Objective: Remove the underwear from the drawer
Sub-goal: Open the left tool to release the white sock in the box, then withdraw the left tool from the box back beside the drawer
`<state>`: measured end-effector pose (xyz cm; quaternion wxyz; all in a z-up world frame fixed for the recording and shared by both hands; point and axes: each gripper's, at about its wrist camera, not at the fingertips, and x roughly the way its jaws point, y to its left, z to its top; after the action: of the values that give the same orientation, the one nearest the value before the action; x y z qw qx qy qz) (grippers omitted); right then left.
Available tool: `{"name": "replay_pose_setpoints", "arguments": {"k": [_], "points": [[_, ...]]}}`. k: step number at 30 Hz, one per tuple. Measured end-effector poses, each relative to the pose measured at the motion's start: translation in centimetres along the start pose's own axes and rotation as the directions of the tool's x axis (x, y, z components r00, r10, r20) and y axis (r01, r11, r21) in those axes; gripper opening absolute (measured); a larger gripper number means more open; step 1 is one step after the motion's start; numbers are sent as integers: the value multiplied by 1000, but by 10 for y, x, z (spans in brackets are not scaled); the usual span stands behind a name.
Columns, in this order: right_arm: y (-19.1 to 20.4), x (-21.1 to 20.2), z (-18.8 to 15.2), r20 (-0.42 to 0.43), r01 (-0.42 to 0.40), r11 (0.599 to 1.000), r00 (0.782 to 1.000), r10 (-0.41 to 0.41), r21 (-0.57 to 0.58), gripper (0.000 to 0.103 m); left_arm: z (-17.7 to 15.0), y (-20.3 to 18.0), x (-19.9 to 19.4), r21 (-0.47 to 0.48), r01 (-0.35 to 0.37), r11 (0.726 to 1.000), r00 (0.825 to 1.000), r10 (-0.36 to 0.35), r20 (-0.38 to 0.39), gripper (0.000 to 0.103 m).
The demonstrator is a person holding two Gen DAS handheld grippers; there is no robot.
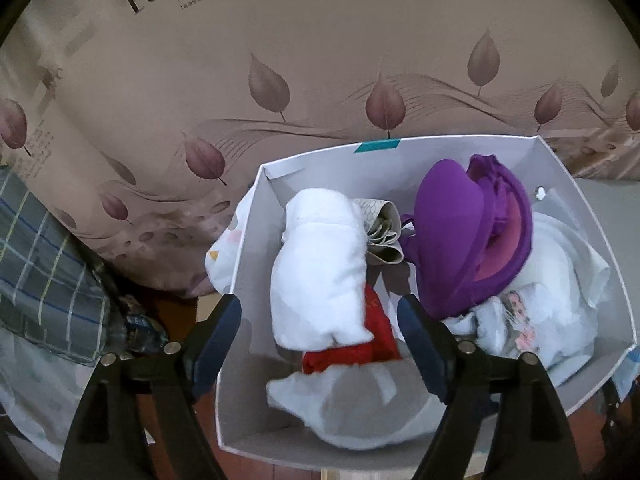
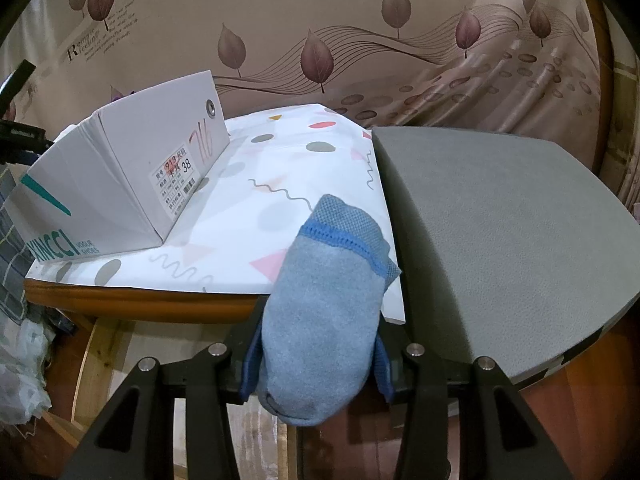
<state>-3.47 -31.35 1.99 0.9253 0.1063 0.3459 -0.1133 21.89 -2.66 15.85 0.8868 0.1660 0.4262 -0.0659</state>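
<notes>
Blue rolled underwear (image 2: 324,304), long axis pointing away, sits clamped in the right gripper (image 2: 316,364); left gripper (image 1: 320,312) gapes.

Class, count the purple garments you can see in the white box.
1: a purple bra at the right of the white box, leaning on white clothes. Others may be hidden beneath the pile.

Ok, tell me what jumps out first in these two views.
The purple bra stands out at the right of the white box, beside a white roll over something red. The right gripper holds a blue rolled cloth over the table's edge.
</notes>
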Motion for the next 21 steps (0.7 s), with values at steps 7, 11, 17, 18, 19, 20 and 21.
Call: {"name": "replay_pose_setpoints", "arguments": {"k": [7,11,17,18,19,20,21], "points": [[0,0,0,3,8,1000,1000,-8,-10,45,-19,15,-45,-55,-21,998,995,26,93,84],[2,1,-1,4,19,1000,1000,-18,-20,45,-43,20,-74,-69,-3,998,987,14,162,89],[3,2,-1,3,27,999,1000,-27,-23,45,-67,3,-90,4,25,1000,980,-25,196,92],[4,2,-1,4,32,999,999,-32,-28,45,-70,1,-91,5,38,999,980,-38,195,92],[4,2,-2,4,35,999,999,-35,-32,45,-74,-1,-92,1,41,999,979,-41,199,92],[4,2,-2,6,37,999,999,-37,-35,45,-79,-2,-93,-8,40,999,978,-37,206,92],[5,3,-2,1,40,998,999,-40,-39,45,-83,-3,-94,-13,40,999,977,-36,211,92]]}}
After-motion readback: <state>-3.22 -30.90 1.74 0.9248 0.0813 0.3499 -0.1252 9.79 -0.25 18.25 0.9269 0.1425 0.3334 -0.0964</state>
